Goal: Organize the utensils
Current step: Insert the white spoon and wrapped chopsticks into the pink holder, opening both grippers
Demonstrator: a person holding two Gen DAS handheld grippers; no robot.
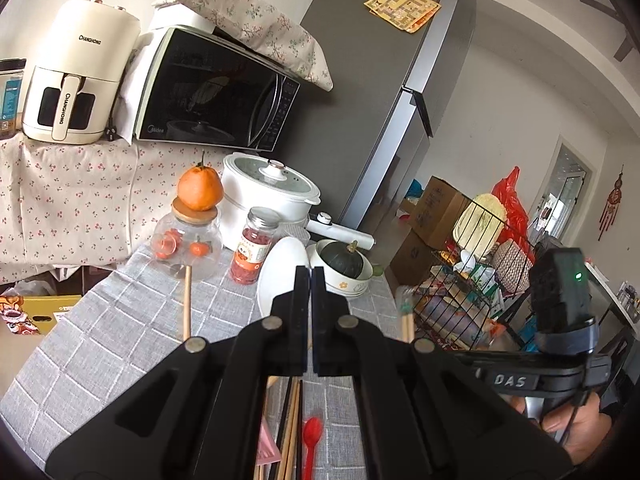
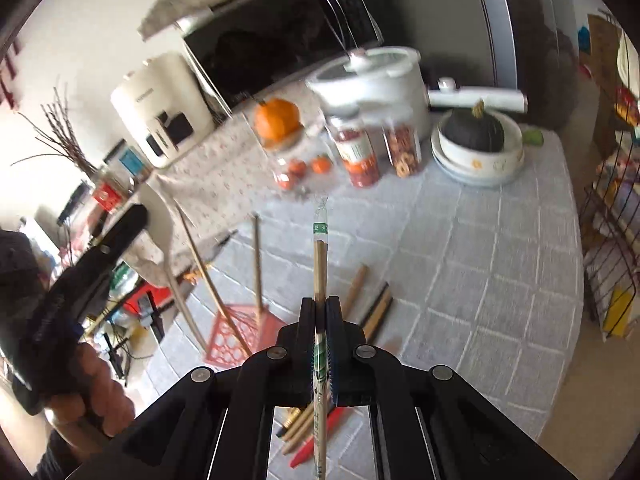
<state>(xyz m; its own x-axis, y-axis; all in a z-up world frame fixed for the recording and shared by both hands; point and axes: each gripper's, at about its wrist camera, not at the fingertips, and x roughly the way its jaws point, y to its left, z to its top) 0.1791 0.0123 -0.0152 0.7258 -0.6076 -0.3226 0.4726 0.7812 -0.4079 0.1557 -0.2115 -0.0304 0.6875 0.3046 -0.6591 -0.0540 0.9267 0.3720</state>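
Observation:
My right gripper (image 2: 320,304) is shut on a pair of wrapped wooden chopsticks (image 2: 319,264) and holds them above the grey checked tablecloth (image 2: 480,264). Below lie loose chopsticks (image 2: 374,312), a red spoon (image 2: 316,438) and a red holder (image 2: 240,332) with wooden sticks (image 2: 258,264) in it. My left gripper (image 1: 310,276) is shut and empty above the table. Beneath it lie chopsticks (image 1: 292,432), a red spoon (image 1: 311,444) and a pink holder (image 1: 266,444). A wooden stick (image 1: 187,300) stands at its left. The right gripper (image 1: 560,292) shows in the left wrist view, at the right.
At the table's far end stand a white pot (image 1: 268,192), a glass jar with an orange on it (image 1: 188,240), a red-filled jar (image 1: 254,252), a white plate (image 1: 282,276) and a bowl with a green squash (image 1: 344,268). A wire rack (image 1: 472,280) stands right.

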